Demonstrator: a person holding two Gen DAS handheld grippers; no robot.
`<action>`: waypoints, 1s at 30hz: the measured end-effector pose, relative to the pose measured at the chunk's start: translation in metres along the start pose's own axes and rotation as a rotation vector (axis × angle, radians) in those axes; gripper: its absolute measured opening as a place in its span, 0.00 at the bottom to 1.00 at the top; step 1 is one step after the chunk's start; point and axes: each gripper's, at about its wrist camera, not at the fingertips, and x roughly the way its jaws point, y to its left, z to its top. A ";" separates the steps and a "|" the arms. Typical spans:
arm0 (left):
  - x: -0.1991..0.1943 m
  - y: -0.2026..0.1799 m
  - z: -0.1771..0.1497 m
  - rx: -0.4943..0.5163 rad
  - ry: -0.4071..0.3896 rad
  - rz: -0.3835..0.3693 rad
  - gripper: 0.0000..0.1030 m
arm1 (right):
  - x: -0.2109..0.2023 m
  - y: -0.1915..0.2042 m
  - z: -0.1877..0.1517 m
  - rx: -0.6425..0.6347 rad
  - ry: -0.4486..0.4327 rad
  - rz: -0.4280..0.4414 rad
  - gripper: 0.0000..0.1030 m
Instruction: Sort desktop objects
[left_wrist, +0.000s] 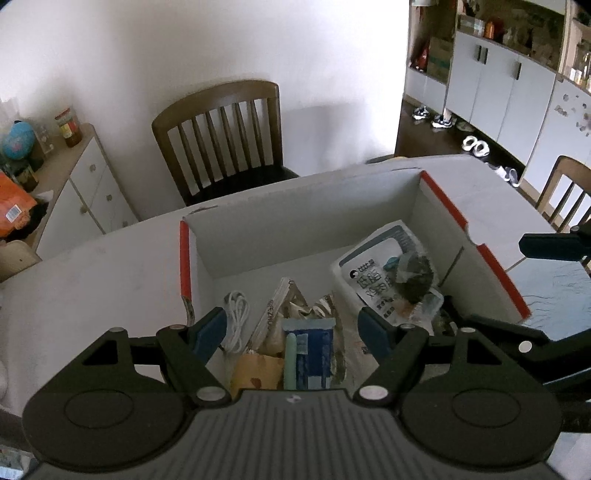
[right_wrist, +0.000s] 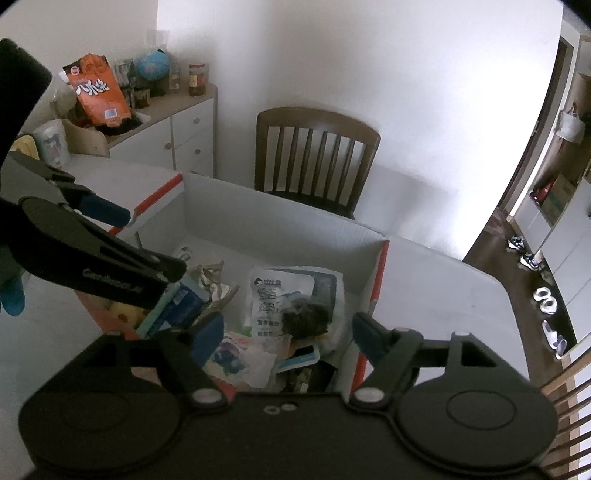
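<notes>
Desktop clutter fills a white cardboard box (left_wrist: 306, 218) with red-edged flaps, standing on a pale worktop (left_wrist: 92, 273) before a dark wooden chair (left_wrist: 225, 140). Inside lie a coiled white cable (left_wrist: 236, 317) at the left wall, a blue-and-white packet (left_wrist: 314, 354) near the front, crumpled wrappers (left_wrist: 295, 314) in the middle and a white printed pouch (left_wrist: 384, 266) with a dark wad (left_wrist: 417, 277) resting on it. Left gripper (left_wrist: 291, 332) hangs over the box's near side, its jaws wide apart and holding nothing. Right gripper (right_wrist: 288, 332) hovers above the box's contents, jaws likewise spread and empty. An orange snack bag (right_wrist: 98, 92) and a globe (right_wrist: 153, 66) sit on a white cabinet (right_wrist: 177, 133) by the wall.
</notes>
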 end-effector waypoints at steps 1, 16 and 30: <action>-0.004 0.000 -0.001 0.000 -0.005 0.000 0.75 | -0.003 0.000 0.000 0.001 -0.004 -0.001 0.75; -0.041 0.004 -0.022 -0.035 -0.057 0.001 0.86 | -0.037 0.008 -0.010 0.026 -0.051 -0.021 0.80; -0.066 0.008 -0.037 -0.047 -0.102 0.010 0.99 | -0.063 0.014 -0.021 0.076 -0.112 0.007 0.97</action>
